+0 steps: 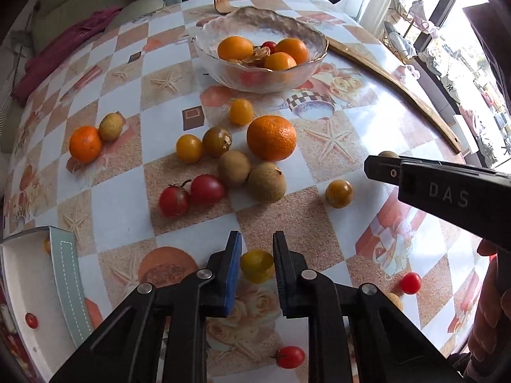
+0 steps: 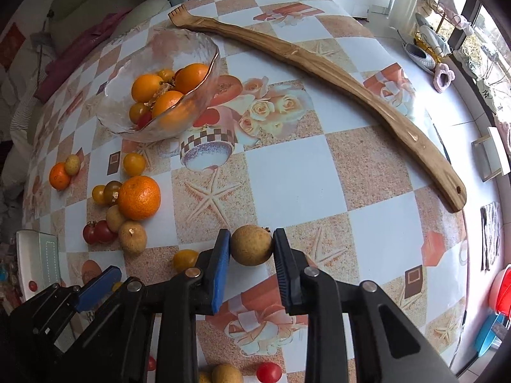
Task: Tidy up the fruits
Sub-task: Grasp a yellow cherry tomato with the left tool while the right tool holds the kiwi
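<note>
In the left wrist view my left gripper [image 1: 257,255] is shut on a small yellow tomato [image 1: 257,265], its pads pressing both sides just above the tablecloth. In the right wrist view my right gripper [image 2: 251,245] is shut on a brown longan [image 2: 251,244]. The right gripper also shows at the right edge of the left wrist view as a black finger [image 1: 415,178]. A glass bowl [image 1: 223,25] at the back holds oranges and small fruit. A large orange [image 1: 271,138], two longans [image 1: 266,182], red tomatoes [image 1: 191,193] and yellow tomatoes [image 1: 189,148] lie loose between bowl and grippers.
A white box with a pale green lid [image 1: 68,274] stands at the near left, a red tomato [image 1: 31,320] inside it. A long wooden back scratcher [image 2: 319,67] lies across the far right of the table. More red tomatoes [image 1: 290,356] lie near the front edge. A hand [image 1: 488,303] shows at the right.
</note>
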Motion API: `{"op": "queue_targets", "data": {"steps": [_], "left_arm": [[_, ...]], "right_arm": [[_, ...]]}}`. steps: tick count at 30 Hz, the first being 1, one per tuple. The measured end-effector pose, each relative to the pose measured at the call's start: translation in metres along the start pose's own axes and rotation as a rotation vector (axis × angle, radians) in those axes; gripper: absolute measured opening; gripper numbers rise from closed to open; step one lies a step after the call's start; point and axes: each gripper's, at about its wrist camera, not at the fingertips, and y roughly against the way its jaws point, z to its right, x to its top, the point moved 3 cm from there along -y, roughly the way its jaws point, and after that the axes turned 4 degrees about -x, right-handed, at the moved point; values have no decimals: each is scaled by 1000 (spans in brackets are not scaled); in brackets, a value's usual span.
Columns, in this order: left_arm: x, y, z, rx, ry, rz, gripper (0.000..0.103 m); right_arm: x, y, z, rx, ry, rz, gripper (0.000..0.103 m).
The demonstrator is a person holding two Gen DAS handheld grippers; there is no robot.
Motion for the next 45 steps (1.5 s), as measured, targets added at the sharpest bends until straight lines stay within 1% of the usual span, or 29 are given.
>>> {"op": "queue_targets", "data": {"steps": [6, 9, 11, 14, 19, 22, 25, 26, 27, 28, 29, 31, 34, 38, 39, 40, 41, 42, 44, 45], "left_arm": [[-6, 22, -3, -32, -25, 36, 22], [-7, 30, -11, -44, -26, 52, 22], [-9, 37, -11, -47, -17, 57, 22], [-12, 42, -21, -66, 11, 60, 22], [-20, 46, -35, -64, 34, 57, 22], [-19, 43, -38, -75, 49, 53, 22], [-15, 33, -34, -43, 37, 58, 22], [-14, 27, -32, -46, 34, 48, 26], [-13, 20, -32, -49, 34, 34, 34], [-12, 15, -31, -45, 38, 30, 59], [-11, 12, -31, -34, 42, 42, 71], [-9, 10, -29, -30, 35, 70, 71], [-5, 1, -25, -19, 36, 55, 71], [4, -10, -18, -22, 35, 39, 71], [5, -12, -16, -18, 36, 37, 69], [7, -15, -13, -15, 36, 32, 61], [8, -17, -11, -7, 34, 23, 57], [10, -18, -8, 16, 23, 27, 54], [10, -18, -2, 41, -4, 37, 30], [10, -18, 0, 35, -12, 39, 26]], "right_arm": [[-10, 13, -1, 22, -18, 8, 29], [-17, 21, 0, 31, -29, 9, 29], [-22, 26, 0, 36, -37, 11, 29], [-30, 32, 2, 42, -50, 12, 29], [-42, 35, 5, 54, -62, 0, 29], [-46, 35, 3, 54, -57, -5, 29], [-49, 35, 3, 52, -58, -12, 29], [-50, 36, 3, 52, -59, -13, 29], [-51, 37, 3, 52, -60, -14, 29], [-52, 37, 4, 52, -61, -14, 29], [-53, 38, 4, 53, -61, -14, 29], [-54, 39, 5, 54, -60, -13, 29], [-58, 41, 8, 54, -68, -15, 29], [-63, 40, 15, 57, -82, -29, 29], [-65, 40, 17, 57, -85, -30, 29], [-66, 41, 19, 58, -89, -30, 29], [-67, 42, 20, 58, -92, -30, 29], [-68, 42, 22, 57, -94, -30, 29], [-69, 44, 25, 57, -100, -30, 29], [-69, 44, 26, 57, -104, -29, 29]]}}
